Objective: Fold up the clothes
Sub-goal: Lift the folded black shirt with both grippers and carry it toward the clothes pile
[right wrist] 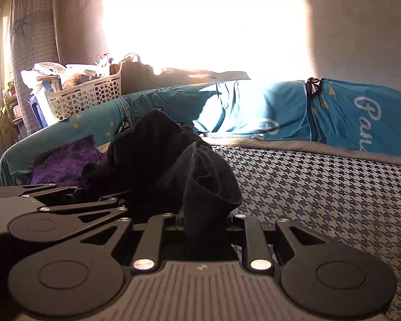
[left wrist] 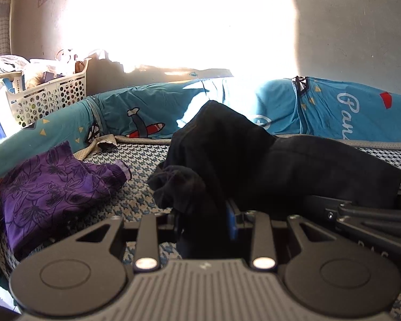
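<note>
A black garment [left wrist: 227, 149] hangs bunched between both grippers over a houndstooth-patterned bed. My left gripper [left wrist: 205, 227] is shut on one edge of it, the cloth pinched between the jaws and spilling up and to the right. In the right wrist view the same black garment [right wrist: 168, 157] rises in a heap, and my right gripper [right wrist: 204, 227] is shut on another fold of it. The left gripper's body [right wrist: 53, 214] sits just left of the right one. The fingertips of both are hidden by the cloth.
A purple flowered garment [left wrist: 48, 187] lies folded at the left on the houndstooth cover [right wrist: 320, 200]. A teal printed quilt [left wrist: 334, 112] runs along the wall. A white perforated basket [left wrist: 50, 96] full of things stands at the back left. Bright sunlight washes out the wall.
</note>
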The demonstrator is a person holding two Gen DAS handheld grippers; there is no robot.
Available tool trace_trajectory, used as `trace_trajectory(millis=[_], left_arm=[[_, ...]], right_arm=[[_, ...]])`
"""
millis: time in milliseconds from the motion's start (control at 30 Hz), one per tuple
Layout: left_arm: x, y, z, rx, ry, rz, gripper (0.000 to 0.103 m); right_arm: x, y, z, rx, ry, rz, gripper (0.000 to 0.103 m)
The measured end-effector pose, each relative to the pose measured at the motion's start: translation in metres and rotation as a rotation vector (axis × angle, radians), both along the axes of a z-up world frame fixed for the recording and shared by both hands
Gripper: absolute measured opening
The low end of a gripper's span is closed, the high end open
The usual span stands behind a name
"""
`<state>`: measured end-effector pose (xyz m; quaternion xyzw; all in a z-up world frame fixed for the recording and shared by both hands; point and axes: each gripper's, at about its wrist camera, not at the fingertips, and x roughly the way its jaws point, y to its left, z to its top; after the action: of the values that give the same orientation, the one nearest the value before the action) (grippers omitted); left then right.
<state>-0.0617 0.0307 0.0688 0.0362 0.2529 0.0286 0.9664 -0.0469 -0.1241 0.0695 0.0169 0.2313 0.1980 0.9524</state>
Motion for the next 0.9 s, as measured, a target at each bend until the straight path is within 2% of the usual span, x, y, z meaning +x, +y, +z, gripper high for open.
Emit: trace_trajectory(millis=[633,900], left_arm=[[0.012,0.094,0.019,-0.054,-0.067,0.151,0.029],[0.019,0.134,0.031,-0.037,-0.098,0.21,0.029]], right_arm=[[0.033,0.095,0.028,-0.017,-0.021,0.13,0.02],[0.053,0.135,0.041,-0.001,-0.022,0.196,0.02]])
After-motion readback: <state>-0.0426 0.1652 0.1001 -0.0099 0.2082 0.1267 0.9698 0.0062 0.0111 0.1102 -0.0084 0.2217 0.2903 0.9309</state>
